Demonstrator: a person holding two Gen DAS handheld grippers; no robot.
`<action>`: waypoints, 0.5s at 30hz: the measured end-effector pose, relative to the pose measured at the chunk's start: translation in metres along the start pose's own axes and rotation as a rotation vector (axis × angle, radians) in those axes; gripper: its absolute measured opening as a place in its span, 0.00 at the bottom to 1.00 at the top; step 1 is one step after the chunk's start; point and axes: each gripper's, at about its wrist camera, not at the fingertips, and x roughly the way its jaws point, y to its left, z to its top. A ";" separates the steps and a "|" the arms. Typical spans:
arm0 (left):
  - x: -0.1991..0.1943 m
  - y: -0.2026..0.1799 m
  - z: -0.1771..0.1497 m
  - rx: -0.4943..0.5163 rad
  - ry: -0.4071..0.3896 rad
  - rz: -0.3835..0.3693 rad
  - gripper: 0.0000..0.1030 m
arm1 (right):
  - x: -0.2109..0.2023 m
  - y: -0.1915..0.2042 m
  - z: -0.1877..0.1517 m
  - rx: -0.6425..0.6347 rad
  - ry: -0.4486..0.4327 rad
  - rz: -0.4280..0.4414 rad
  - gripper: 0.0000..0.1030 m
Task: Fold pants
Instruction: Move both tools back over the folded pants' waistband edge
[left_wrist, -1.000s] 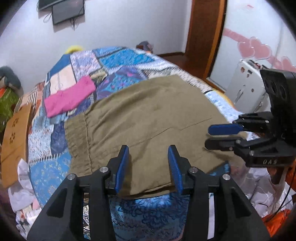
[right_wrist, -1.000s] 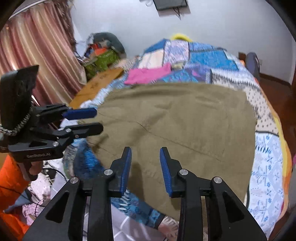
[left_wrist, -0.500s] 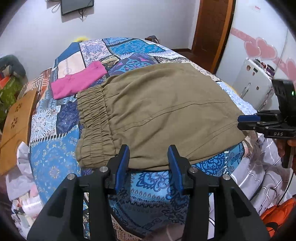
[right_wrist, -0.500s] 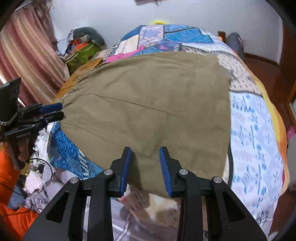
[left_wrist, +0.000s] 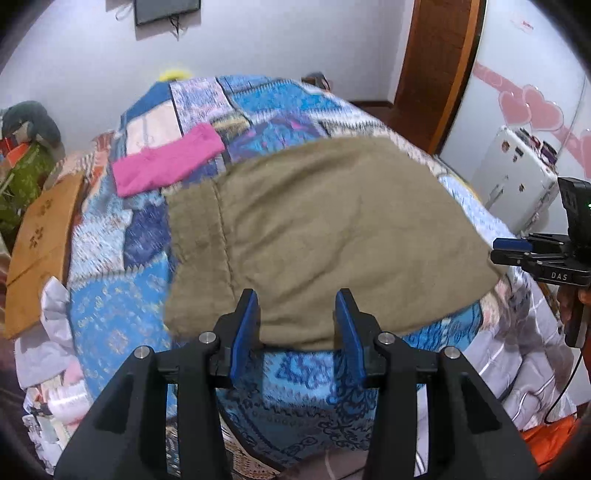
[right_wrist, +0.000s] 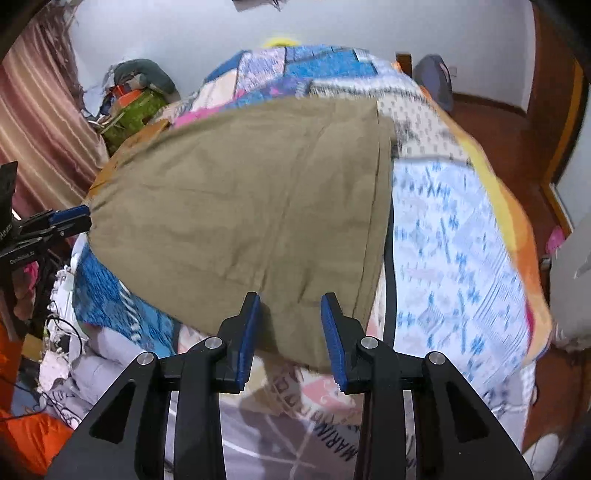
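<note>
Olive-green pants (left_wrist: 325, 236) lie folded flat on a patchwork bedspread (left_wrist: 122, 314), waistband toward the left in the left wrist view; they also show in the right wrist view (right_wrist: 240, 206). My left gripper (left_wrist: 297, 314) is open and empty, hovering at the pants' near edge. My right gripper (right_wrist: 290, 317) is open and empty, hovering over the near corner of the pants. Each gripper shows at the edge of the other's view, the right one (left_wrist: 517, 249) and the left one (right_wrist: 70, 218), both beside the pants' edge.
A pink folded garment (left_wrist: 166, 162) lies on the bed beyond the waistband. A wooden board (left_wrist: 40, 236) leans at the bed's left side. A white appliance (left_wrist: 517, 184) stands right. Crumpled sheets (right_wrist: 295, 413) hang off the bed's near edge.
Both grippers have drawn back from over the pants toward the bed's near edge and stayed open. The pants lie flat, released.
</note>
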 end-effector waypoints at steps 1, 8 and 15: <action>-0.005 0.002 0.005 -0.003 -0.019 0.001 0.43 | -0.005 0.001 0.007 0.000 -0.021 0.007 0.30; -0.014 0.037 0.046 -0.079 -0.084 0.097 0.51 | -0.014 0.000 0.056 -0.028 -0.132 0.001 0.34; 0.025 0.085 0.079 -0.165 -0.017 0.131 0.51 | 0.003 -0.015 0.101 -0.042 -0.174 -0.041 0.37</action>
